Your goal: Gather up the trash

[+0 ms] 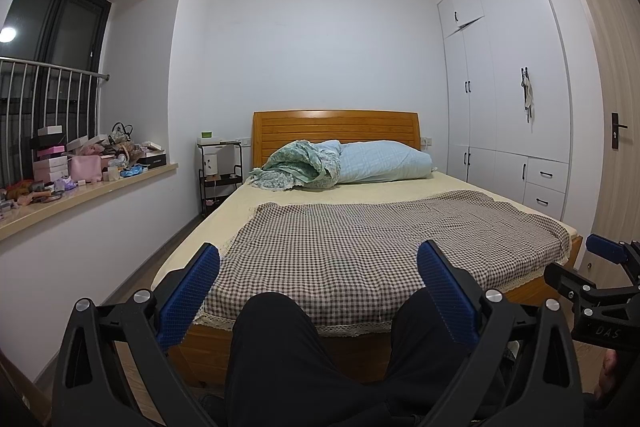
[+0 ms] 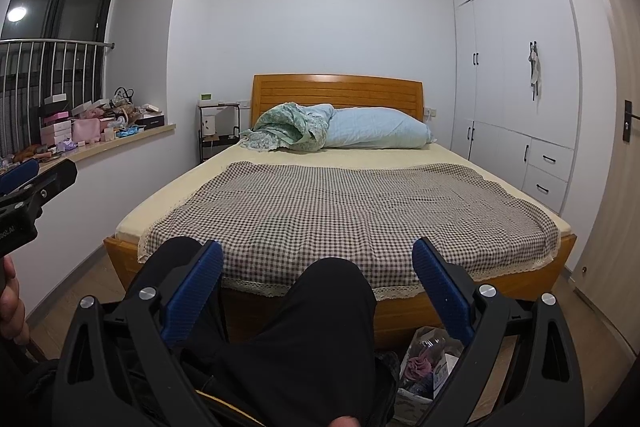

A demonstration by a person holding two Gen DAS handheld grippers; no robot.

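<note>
Fingers wide apart on both sides, nothing between them. The left gripper (image 1: 318,263) and right gripper (image 2: 318,261) hover low over the person's knees (image 2: 320,307), both aimed at the bed (image 2: 344,211) straight ahead. Bed looks bare of litter: checked cloth (image 1: 360,247) near, pillow (image 2: 376,131) and bunched quilt (image 2: 292,129) far. The only thing that reads as trash sits low on the right, a clear bag (image 2: 424,359) of scraps on the floor by the right gripper's right finger (image 2: 440,291). Whether that bag is the collection so far or a thing yet to be picked up, one look cannot say. Far left, the sill (image 1: 104,183) is heaped with boxes (image 1: 52,155) and pouches, and there lies the risk: keepsakes mistaken for rubbish. Thin bag film could also slip or tear under a narrow pinch, spilling scraps across the floor.
</note>
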